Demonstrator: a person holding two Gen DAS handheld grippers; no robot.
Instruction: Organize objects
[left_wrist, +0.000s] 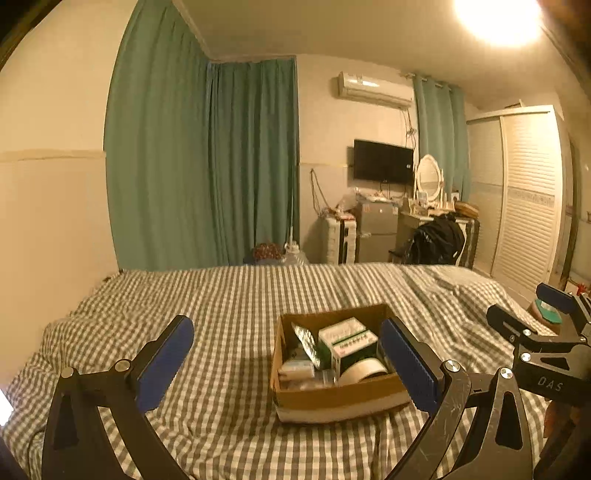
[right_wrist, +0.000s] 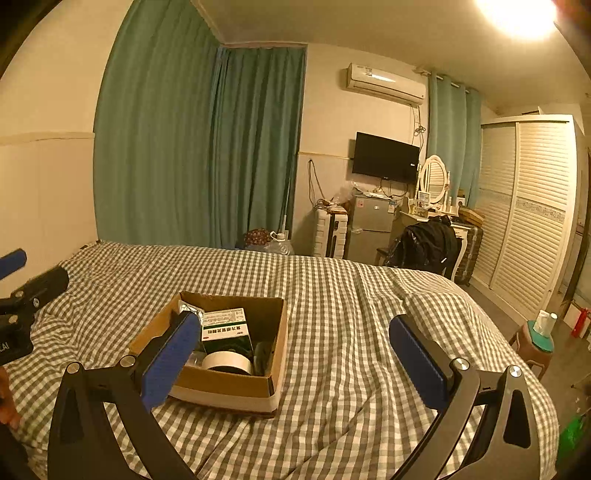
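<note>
L claw (left_wrist: 286, 363) is spread wide w/ nothing between its blue pads (left_wrist: 164, 363), hovering above the bed (left_wrist: 221, 295). Its R pad overlaps the box (left_wrist: 332, 400) at that box's right wall in the left wrist view; can't tell if it touches. R claw (right_wrist: 295, 360) is also spread wide and empty, its L pad (right_wrist: 170, 360) in front of the box's near-left corner. R claw also shows at the right edge of the left wrist view (left_wrist: 528, 314), apart from the L one.

The box is open cardboard, sitting on the checked bedcover, roughly mid-bed. Inside: a green-and-white carton (right_wrist: 225, 328) (upright, leaning a bit), a blister pack (left_wrist: 306, 343) propped at the back-left, a roll of white tape (right_wrist: 229, 363) at the near side, plus smaller items too blurred to tell.

Beyond the bed: green curtains (left_wrist: 203, 166), a TV (left_wrist: 382, 160) on the wall, an AC unit (left_wrist: 373, 88) above it, a small fridge (right_wrist: 371, 229), a dresser w/ oval mirror (right_wrist: 434, 179), a dark bag (right_wrist: 428, 242) on a chair, a slatted wardrobe (right_wrist: 532, 214). A stool (right_wrist: 535, 345) stands right of the bed.
</note>
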